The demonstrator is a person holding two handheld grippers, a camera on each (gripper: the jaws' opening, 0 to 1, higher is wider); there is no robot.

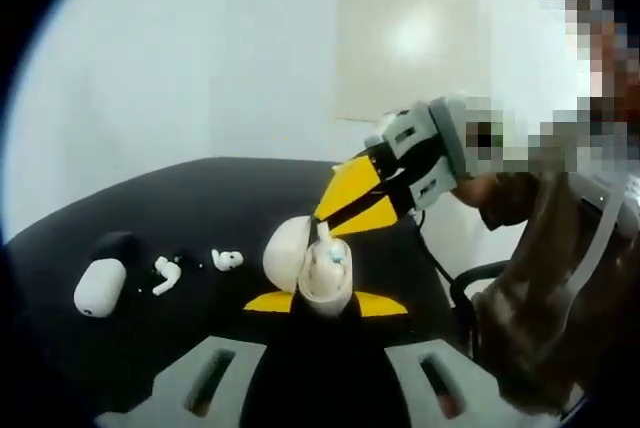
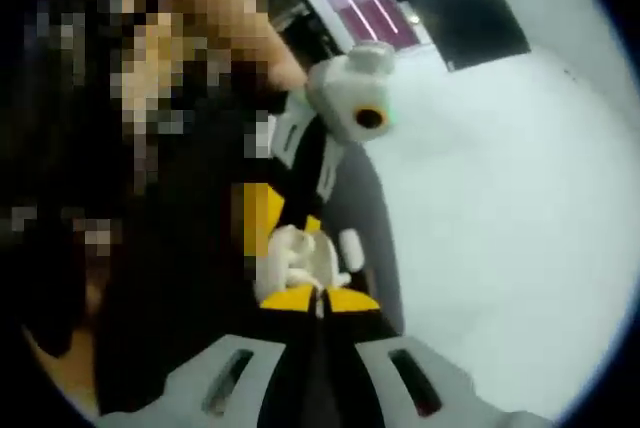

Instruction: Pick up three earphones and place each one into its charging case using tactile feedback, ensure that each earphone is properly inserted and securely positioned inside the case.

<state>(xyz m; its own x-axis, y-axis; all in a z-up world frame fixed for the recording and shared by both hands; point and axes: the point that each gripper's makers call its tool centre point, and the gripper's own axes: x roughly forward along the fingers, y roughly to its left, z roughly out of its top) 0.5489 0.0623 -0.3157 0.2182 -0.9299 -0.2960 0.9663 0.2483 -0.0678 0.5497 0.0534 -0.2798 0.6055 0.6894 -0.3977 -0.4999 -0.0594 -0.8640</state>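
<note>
My left gripper (image 1: 325, 303) is shut on an open white charging case (image 1: 322, 278), whose lid (image 1: 284, 251) is tipped back to the left. My right gripper (image 1: 325, 223) reaches in from the right with its yellow jaws shut on a white earphone (image 1: 324, 240), held just above the case's opening. In the right gripper view, the right gripper (image 2: 320, 300) pinches the earphone's thin stem right in front of the case (image 2: 295, 260), and the left gripper's yellow jaw (image 2: 258, 220) flanks the case. Two loose earphones (image 1: 166, 274) (image 1: 227, 260) lie on the black table (image 1: 200, 208).
A closed white case (image 1: 100, 288) lies at the table's left, next to a dark rounded object (image 1: 117, 245). A person's sleeve (image 1: 540, 288) fills the right side, beside a black chair arm (image 1: 478, 278). A pale wall stands behind the table.
</note>
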